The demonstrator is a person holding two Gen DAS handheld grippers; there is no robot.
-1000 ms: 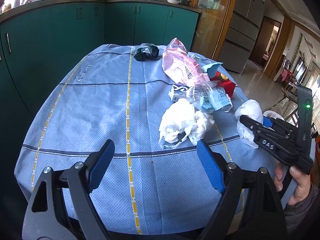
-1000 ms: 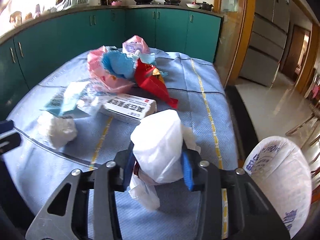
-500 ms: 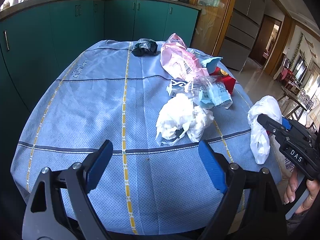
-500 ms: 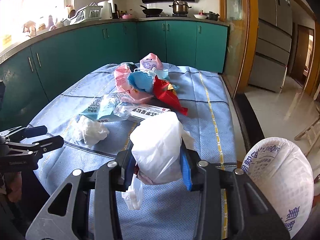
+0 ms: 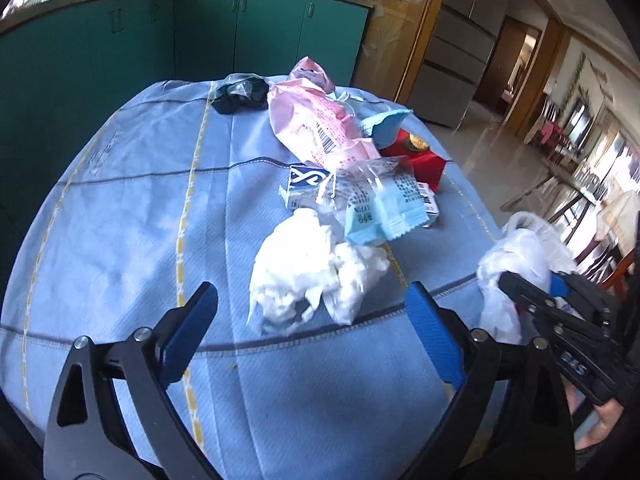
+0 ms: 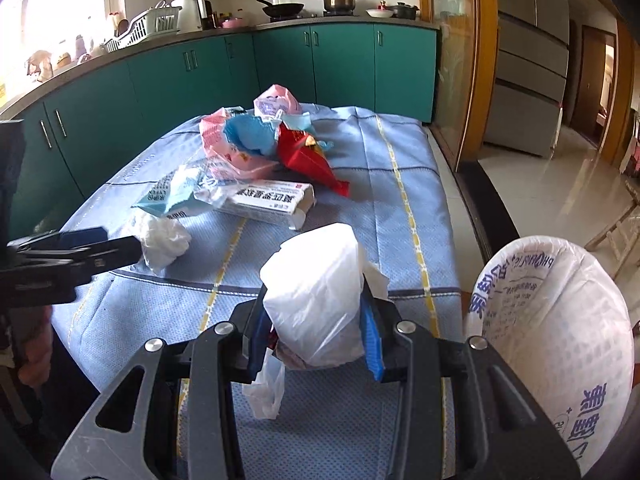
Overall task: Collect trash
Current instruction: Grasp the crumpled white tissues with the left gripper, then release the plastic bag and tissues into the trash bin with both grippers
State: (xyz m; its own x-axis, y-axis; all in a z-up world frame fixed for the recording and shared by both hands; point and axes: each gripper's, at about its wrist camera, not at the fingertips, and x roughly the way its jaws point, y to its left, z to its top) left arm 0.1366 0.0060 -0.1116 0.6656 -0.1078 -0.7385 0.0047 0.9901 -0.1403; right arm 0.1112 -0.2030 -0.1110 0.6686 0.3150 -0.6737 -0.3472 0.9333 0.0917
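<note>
Item: crumpled white tissue wad (image 5: 316,276), on the desk (image 5: 120,208). I logged it at twelve o'clock from my left hand-held gripper (image 5: 312,320), jaws opening, nothing between; nearer hand. Right hand-held gripper (image 6: 316,336) pinched a white plastic bag (image 6: 316,300).
</note>
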